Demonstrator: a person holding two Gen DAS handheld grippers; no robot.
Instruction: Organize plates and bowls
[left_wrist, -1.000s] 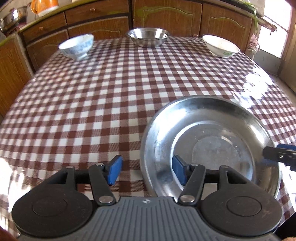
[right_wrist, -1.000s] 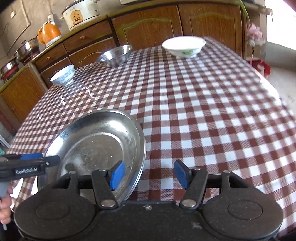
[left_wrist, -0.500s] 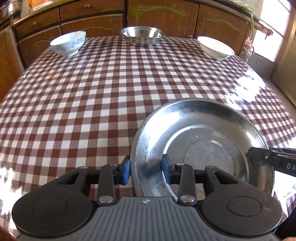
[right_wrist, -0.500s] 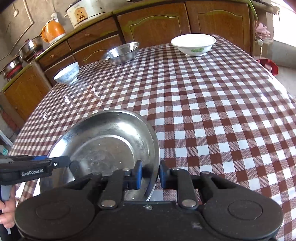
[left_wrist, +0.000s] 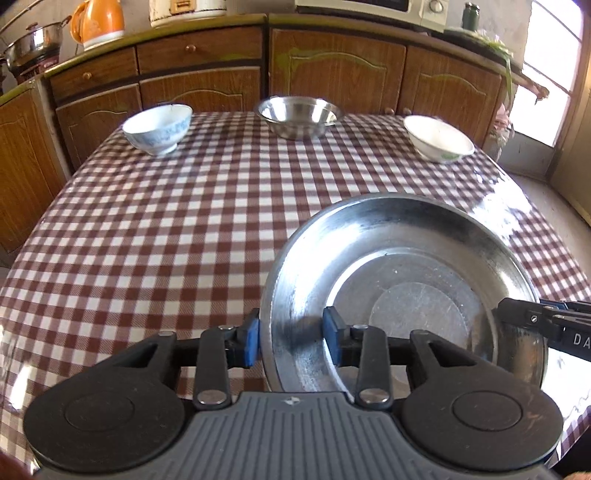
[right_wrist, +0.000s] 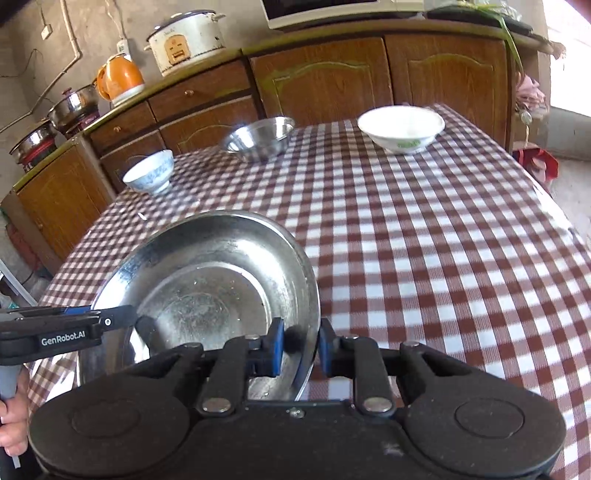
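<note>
Both my grippers, left and right, pinch opposite rims of one steel plate near the table's near edge. Three bowls line the far edge: blue-patterned bowl, steel bowl, white bowl.

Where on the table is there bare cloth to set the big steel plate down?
The whole checked middle is free, between the steel plate near us and the far row: blue-patterned bowl, steel bowl, white bowl. The near left corner and right side are bare too. Only the far edge is crowded.
</note>
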